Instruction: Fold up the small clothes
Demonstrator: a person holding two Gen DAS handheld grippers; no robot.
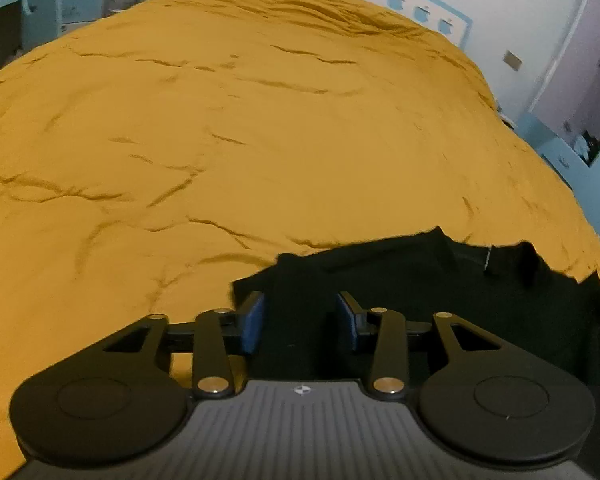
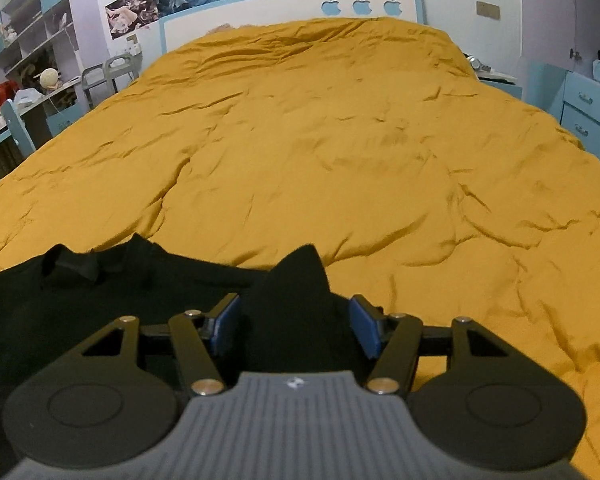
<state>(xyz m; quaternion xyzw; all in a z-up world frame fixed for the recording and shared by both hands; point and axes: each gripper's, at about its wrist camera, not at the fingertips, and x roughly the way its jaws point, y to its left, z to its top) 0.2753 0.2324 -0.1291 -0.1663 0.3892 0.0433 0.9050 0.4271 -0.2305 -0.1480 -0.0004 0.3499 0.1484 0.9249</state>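
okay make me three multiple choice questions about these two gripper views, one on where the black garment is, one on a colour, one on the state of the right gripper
1. Where does the black garment lie?
A. Near edge of the bed
B. By the headboard
C. On the desk

2. What colour is the bedcover?
A. Light blue
B. Mustard yellow
C. White

3. How does the right gripper stand?
A. Shut with nothing in it
B. Out of view
C. Jaws apart, a peak of black cloth between the pads

Answers:
1 A, the garment sits right in front of both grippers, far from the headboard.
2 B, the whole cover is mustard yellow.
3 C, the cloth rises between the blue pads, with gaps showing.
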